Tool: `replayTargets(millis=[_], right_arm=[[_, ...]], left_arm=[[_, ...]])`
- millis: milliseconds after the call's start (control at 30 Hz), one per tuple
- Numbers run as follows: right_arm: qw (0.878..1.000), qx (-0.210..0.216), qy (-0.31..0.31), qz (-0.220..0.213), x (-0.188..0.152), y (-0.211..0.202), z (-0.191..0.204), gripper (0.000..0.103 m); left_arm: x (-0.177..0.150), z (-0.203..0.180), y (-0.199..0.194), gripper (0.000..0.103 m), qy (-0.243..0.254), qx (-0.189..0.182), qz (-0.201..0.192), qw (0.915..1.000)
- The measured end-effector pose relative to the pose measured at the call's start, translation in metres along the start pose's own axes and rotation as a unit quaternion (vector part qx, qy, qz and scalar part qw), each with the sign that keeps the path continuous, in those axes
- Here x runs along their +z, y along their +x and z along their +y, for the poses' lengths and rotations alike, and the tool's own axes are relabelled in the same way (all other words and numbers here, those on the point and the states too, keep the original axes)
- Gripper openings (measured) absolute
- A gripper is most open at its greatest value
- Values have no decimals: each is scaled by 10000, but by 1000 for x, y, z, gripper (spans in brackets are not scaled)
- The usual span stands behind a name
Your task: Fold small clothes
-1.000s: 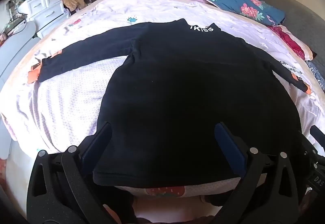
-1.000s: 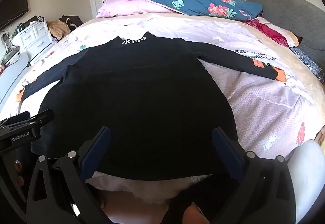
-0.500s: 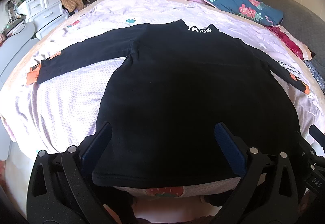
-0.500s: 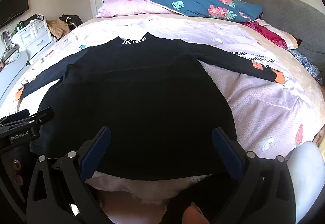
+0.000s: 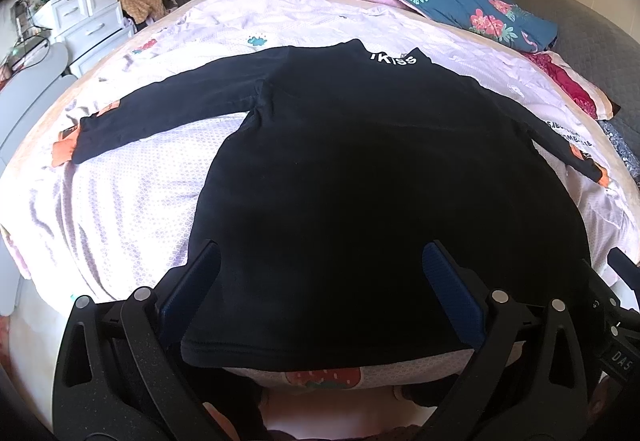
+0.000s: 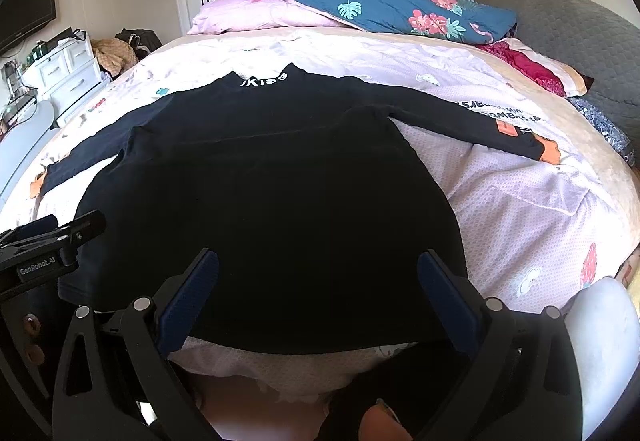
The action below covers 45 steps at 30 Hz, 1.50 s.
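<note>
A small black long-sleeved top [image 5: 360, 181] [image 6: 272, 201] lies flat on the bed, collar with white lettering at the far end and both sleeves spread outward. Orange cuffs mark the sleeve ends [image 5: 64, 145] [image 6: 550, 151]. My left gripper [image 5: 320, 261] hovers open above the hem, blue pads wide apart with nothing between them. My right gripper [image 6: 318, 265] is likewise open over the hem, a little to the right. The left gripper's body [image 6: 48, 241] shows at the left edge of the right wrist view.
The bed wears a pale pink patterned sheet [image 5: 120, 201] [image 6: 520, 221]. A pink pillow [image 6: 248, 13] and blue floral quilt [image 6: 400, 9] lie at the far side, a grey headboard [image 6: 580, 29] on the right. White drawers [image 5: 88, 13] stand left of the bed.
Both grippers have drawn back and risen slightly, so the top looks a bit further off. The garment has not moved and both grippers stay open.
</note>
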State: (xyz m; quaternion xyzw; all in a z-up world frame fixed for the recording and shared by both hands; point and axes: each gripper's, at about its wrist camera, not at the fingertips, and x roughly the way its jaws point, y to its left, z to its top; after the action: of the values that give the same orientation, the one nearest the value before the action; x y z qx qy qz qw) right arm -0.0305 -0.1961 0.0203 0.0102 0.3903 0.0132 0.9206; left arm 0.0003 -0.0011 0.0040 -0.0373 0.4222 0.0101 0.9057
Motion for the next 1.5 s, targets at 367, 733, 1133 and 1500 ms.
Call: replayTargets(millis=[367,733,1133,1500], right_arm=[[10000,10,-14,-8,0,0,0,99],[10000,18,-4,-12,-1,0,0,99],[10000,72,12,15,-1,1,1,99],[9999,67,63,78,7,10,2,99]], left_arm=[[-1,1,-1,95,-11,-9,-26,10000],[0,1,-2,95,-22,-36,-39,10000],[2,1,0,95,-51,-58,-31,10000],[12,-3,6,95,-8,0,-61,10000]])
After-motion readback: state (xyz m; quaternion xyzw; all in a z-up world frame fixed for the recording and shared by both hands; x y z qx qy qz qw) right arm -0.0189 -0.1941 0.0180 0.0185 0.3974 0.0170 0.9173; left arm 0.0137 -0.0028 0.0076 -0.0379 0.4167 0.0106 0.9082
